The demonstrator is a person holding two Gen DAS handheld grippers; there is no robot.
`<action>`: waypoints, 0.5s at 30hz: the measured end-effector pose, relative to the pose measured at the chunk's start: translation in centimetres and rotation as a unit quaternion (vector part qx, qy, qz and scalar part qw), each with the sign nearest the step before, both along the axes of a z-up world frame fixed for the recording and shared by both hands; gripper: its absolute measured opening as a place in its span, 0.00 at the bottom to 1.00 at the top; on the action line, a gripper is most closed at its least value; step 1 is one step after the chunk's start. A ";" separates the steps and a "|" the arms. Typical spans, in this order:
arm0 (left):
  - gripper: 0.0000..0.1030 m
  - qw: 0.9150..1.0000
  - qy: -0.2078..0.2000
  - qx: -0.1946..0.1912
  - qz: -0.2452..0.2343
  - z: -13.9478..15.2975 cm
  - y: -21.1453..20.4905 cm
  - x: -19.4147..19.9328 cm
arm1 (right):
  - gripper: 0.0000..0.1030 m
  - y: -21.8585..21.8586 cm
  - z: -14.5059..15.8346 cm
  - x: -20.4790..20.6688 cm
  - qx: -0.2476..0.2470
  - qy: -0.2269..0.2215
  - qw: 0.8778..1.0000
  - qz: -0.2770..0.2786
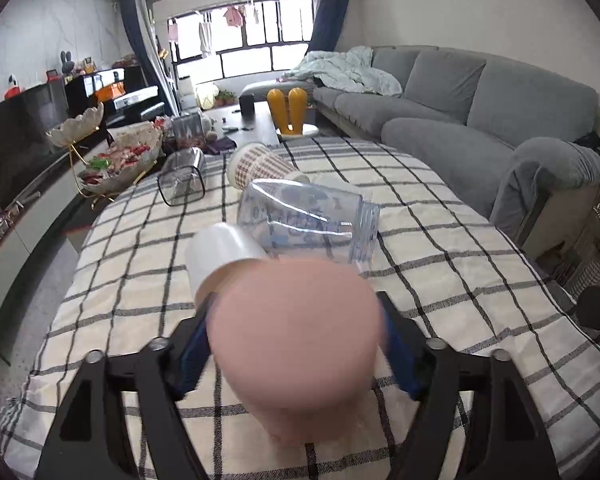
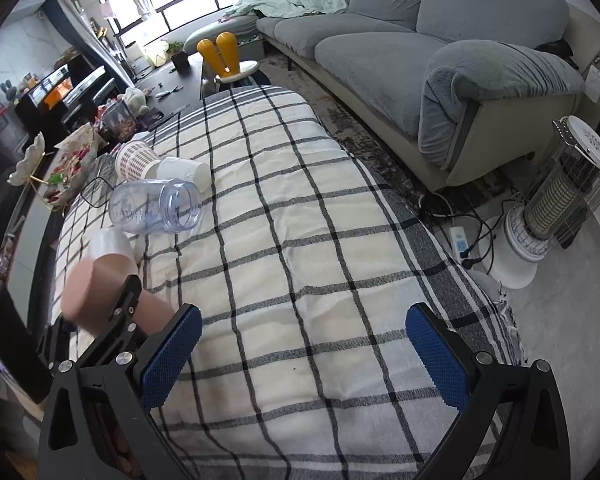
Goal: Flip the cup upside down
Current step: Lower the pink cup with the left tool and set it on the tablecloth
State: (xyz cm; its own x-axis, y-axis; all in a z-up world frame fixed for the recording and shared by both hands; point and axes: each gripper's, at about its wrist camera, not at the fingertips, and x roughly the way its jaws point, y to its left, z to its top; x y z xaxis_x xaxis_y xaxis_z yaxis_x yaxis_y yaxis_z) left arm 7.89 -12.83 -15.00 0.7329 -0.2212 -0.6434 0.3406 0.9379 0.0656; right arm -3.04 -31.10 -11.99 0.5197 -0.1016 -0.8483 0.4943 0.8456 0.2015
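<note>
My left gripper (image 1: 296, 344) is shut on a pink cup (image 1: 296, 344), blurred and tilted, its closed base facing the camera, held just above the checked tablecloth (image 1: 440, 280). The pink cup also shows in the right wrist view (image 2: 88, 296) at the left, clamped by the left gripper. My right gripper (image 2: 304, 352) is open and empty over the near part of the tablecloth (image 2: 300, 260). A white cup (image 1: 220, 252) lies on its side just beyond the pink one.
A clear plastic jar (image 1: 308, 220) lies on its side mid-table, with a plaid paper cup (image 1: 260, 166) and another white cup (image 2: 184, 172) behind it. A clear box (image 1: 182, 178) and a snack bowl (image 1: 120, 164) stand far left. A grey sofa (image 2: 420, 40) and a heater (image 2: 556, 196) are to the right.
</note>
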 end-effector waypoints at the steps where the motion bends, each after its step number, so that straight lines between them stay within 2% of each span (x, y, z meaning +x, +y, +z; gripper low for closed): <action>1: 0.81 1.000 -0.004 0.000 0.000 0.2 0.1 -0.2 | 0.99 0.0 0.0 -0.1 0.001 0.000 1.000 -0.001; 8: 0.82 1.000 0.002 -0.007 -0.002 1.3 0.7 -0.8 | 0.99 0.4 0.9 -0.8 0.000 -0.013 1.000 0.002; 15: 0.85 1.000 0.016 -0.025 -0.004 4.4 2.6 -2.3 | 0.99 2.2 3.5 -1.3 -0.025 -0.049 0.998 0.022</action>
